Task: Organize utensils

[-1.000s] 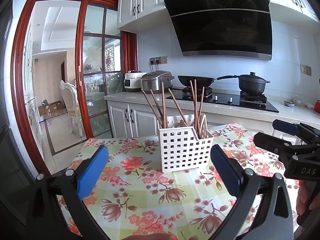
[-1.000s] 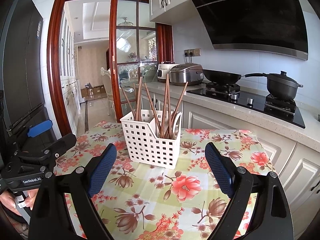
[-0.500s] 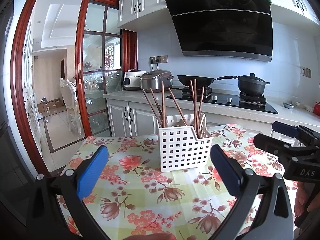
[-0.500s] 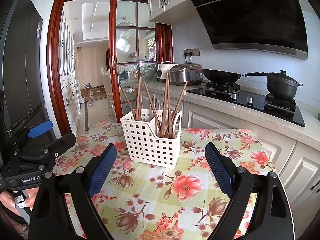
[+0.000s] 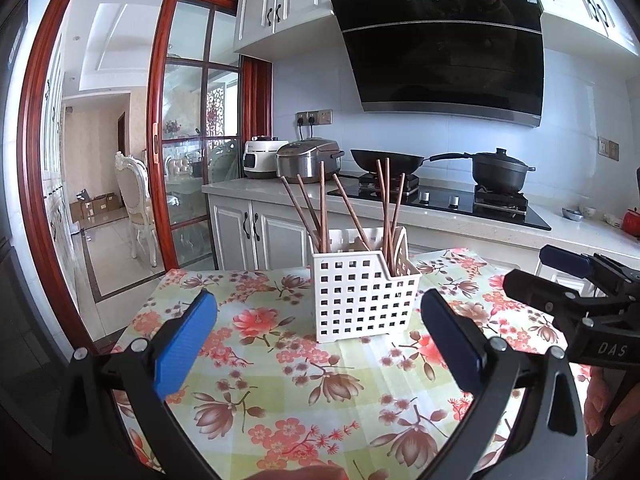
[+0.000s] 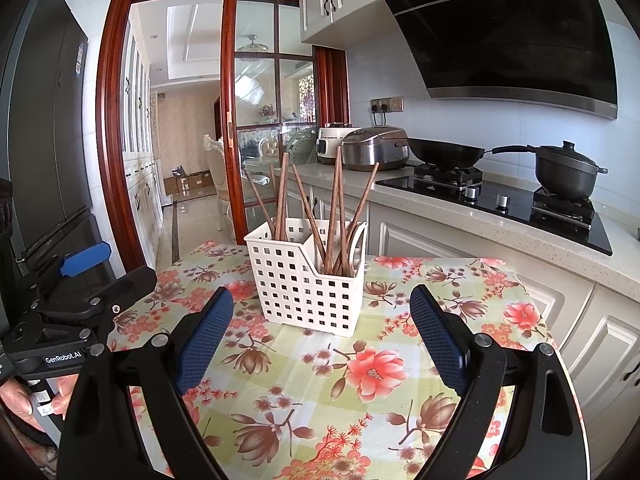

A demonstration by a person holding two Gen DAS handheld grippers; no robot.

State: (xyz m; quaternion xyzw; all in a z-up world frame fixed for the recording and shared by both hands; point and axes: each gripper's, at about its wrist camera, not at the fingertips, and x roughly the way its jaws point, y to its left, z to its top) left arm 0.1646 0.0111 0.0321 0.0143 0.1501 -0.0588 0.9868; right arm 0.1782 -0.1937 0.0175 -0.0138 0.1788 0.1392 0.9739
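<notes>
Tablecloth (image 5: 280, 368) floral, on table | basket (image 5: 362, 296) upright | kitchen, stove (image 5: 440, 200) behind

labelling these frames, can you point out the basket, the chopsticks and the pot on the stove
basket (image 5: 362, 300): left wrist view, front wall
chopsticks (image 6: 334, 196): right wrist view, shaft of a tall upright one
pot (image 6: 565, 174): right wrist view, side of the body
</notes>
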